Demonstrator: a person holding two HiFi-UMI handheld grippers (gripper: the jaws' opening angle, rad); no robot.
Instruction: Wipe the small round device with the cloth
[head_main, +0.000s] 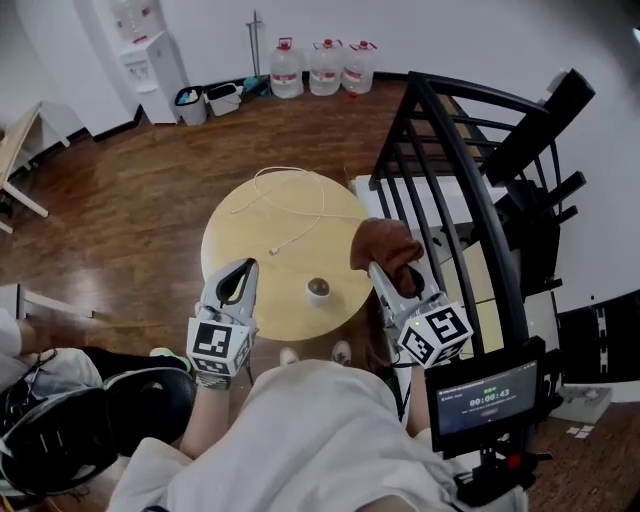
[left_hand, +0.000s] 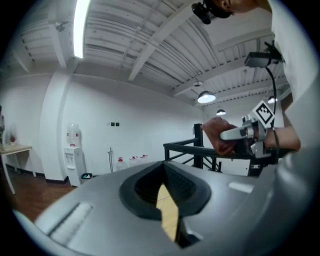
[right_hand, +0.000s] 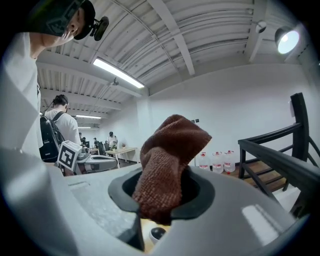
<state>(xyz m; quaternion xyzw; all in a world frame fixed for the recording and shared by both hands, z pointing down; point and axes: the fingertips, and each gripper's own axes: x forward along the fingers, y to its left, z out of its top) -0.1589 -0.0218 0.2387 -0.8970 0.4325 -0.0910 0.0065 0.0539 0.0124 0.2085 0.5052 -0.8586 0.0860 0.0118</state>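
Observation:
The small round device (head_main: 318, 289) is pale with a dark top and sits near the front edge of the round wooden table (head_main: 250, 250). It also peeks out below the jaws in the right gripper view (right_hand: 156, 233). My right gripper (head_main: 385, 272) is shut on the brown cloth (head_main: 385, 243), held up off the table to the right of the device; the cloth (right_hand: 167, 162) stands bunched between the jaws. My left gripper (head_main: 243, 272) hangs left of the device, shut with nothing in it (left_hand: 167, 212). It is apart from the device.
A white cable (head_main: 290, 205) loops over the far half of the table. A black metal railing (head_main: 450, 150) runs close along the right side. Water bottles (head_main: 325, 65) and a dispenser (head_main: 150, 60) stand by the far wall. A black bag (head_main: 90, 420) lies at bottom left.

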